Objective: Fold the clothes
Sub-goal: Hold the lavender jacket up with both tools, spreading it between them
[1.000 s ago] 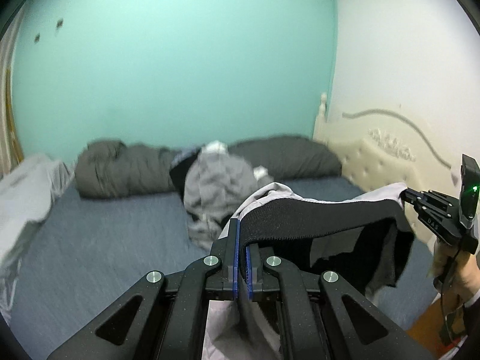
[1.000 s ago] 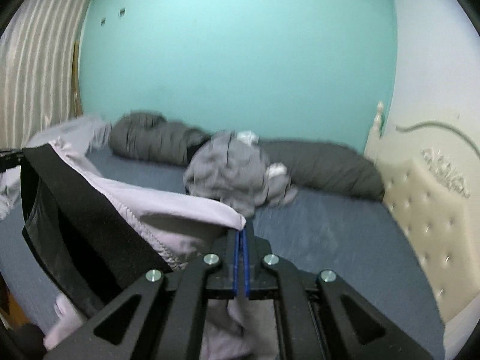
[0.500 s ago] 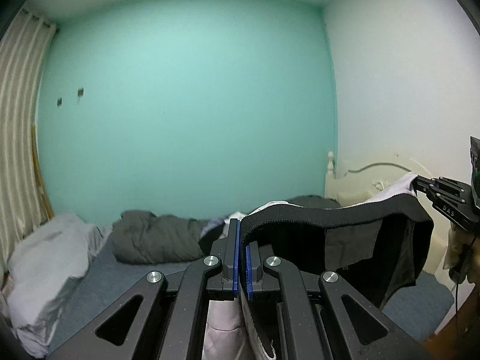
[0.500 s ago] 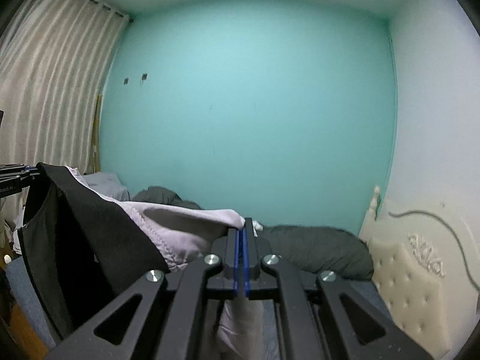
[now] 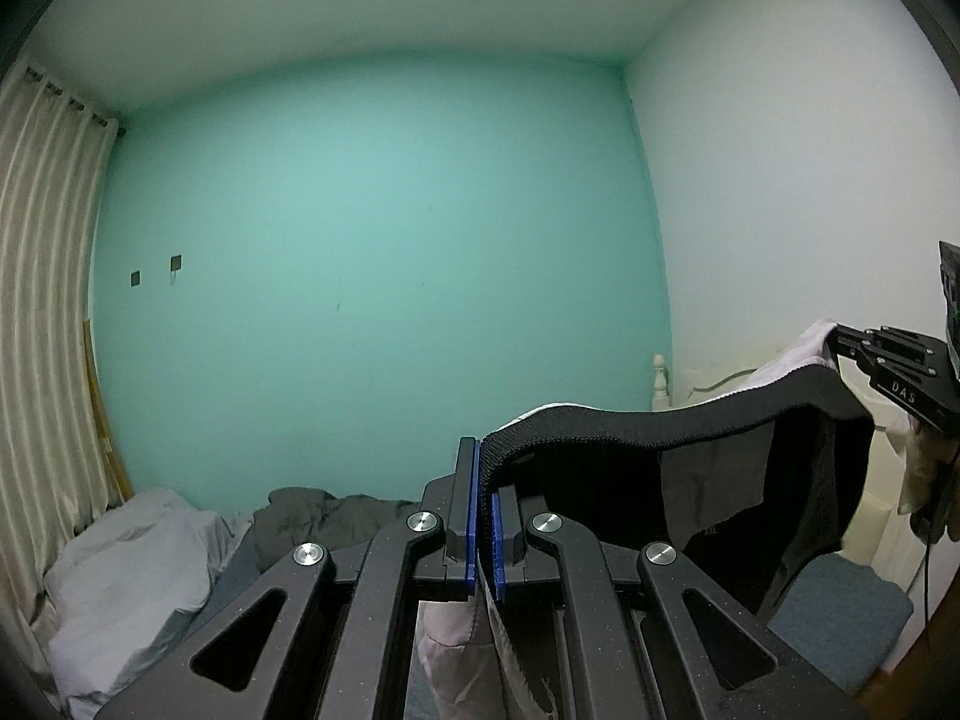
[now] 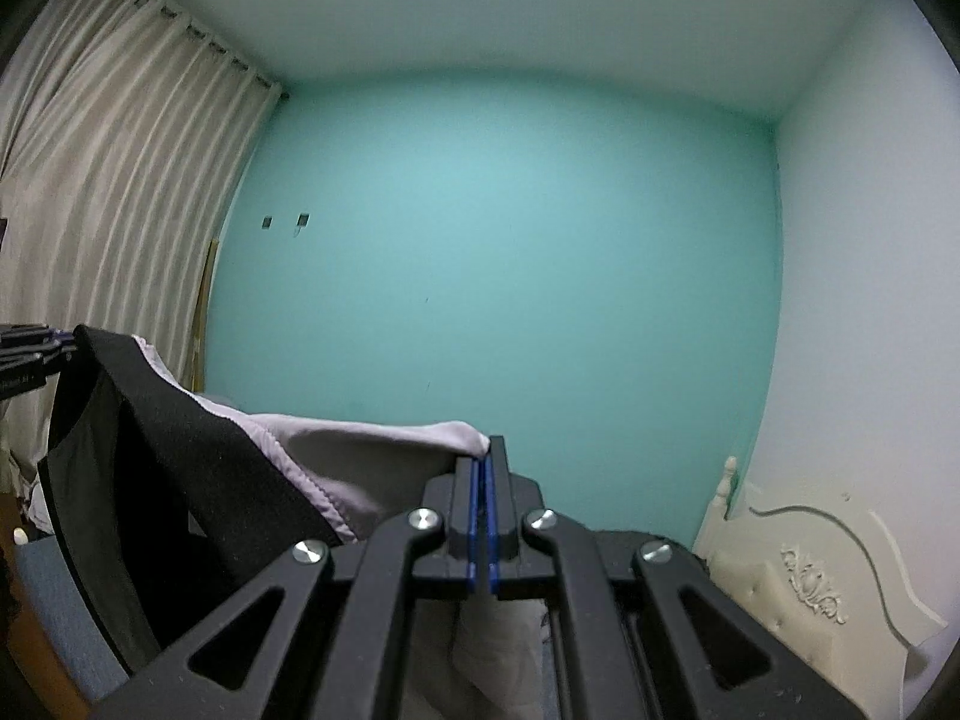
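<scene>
While I hold the garment (image 5: pixel 690 420) stretched above the bed (image 5: pixel 840 600), left gripper (image 5: pixel 483 516) and right gripper (image 6: pixel 483 510) both clamped on its waistband, I keep tension even and level.

There is lots of open air up high in front of the green wall (image 5: pixel 384 276), and nothing hangs there. Down low, the bed (image 5: pixel 840 606) takes up the floor space. A white pillow (image 5: pixel 132 558) and a lumpy grey blanket (image 5: pixel 324 516) sit on it near the wall. On one side the striped curtain (image 6: pixel 120 168) hangs close, so there is little room that way. On the other side the cream headboard (image 6: pixel 822 576) stands against the white wall (image 6: pixel 870 300) and blocks that way. Between the two grippers the black and pale garment (image 5: pixel 690 426) stretches like a rope across the middle, with open air above it.
</scene>
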### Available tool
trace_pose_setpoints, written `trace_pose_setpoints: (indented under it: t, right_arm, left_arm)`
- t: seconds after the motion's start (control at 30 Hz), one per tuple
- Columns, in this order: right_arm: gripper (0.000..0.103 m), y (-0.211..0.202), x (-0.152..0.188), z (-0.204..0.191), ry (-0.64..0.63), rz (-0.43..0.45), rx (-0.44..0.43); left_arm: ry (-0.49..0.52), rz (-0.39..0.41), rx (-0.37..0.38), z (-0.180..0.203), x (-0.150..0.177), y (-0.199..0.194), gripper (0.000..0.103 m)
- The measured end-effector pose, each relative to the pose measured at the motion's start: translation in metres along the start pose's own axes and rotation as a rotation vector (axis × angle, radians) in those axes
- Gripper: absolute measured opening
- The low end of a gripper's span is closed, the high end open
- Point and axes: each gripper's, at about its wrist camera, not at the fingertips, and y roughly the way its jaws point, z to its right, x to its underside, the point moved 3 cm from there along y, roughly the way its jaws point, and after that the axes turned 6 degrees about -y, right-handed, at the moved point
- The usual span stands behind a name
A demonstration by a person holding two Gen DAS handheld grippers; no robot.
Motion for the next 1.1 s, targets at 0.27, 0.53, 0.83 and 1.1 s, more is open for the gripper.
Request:
trace_pose_setpoints:
  t: [0.27,0.53,0.83,1.1]
  right_arm:
    - [0.001,-0.019,-0.017,0.006,0.009,-0.007,0.006]
    - [0.001,0.018,0.018,-0.005,0.009,-0.116,-0.012]
    - [0.001,0.143,0.152,-0.025,0.045,-0.356,-0.077]
    - [0.001,0.248,0.289,-0.029,0.09,-0.535,-0.092]
  left_arm:
    - [0.004,-0.036,0.012,0.003,-0.009,0.004,0.003]
    - [0.002,-0.184,0.009,0.002,0.041,0.069,0.003]
    - [-0.027,-0.424,-0.016,-0.005,0.174,0.206,0.003]
    - [-0.065,-0.599,-0.039,-0.027,0.289,0.333,0.003]
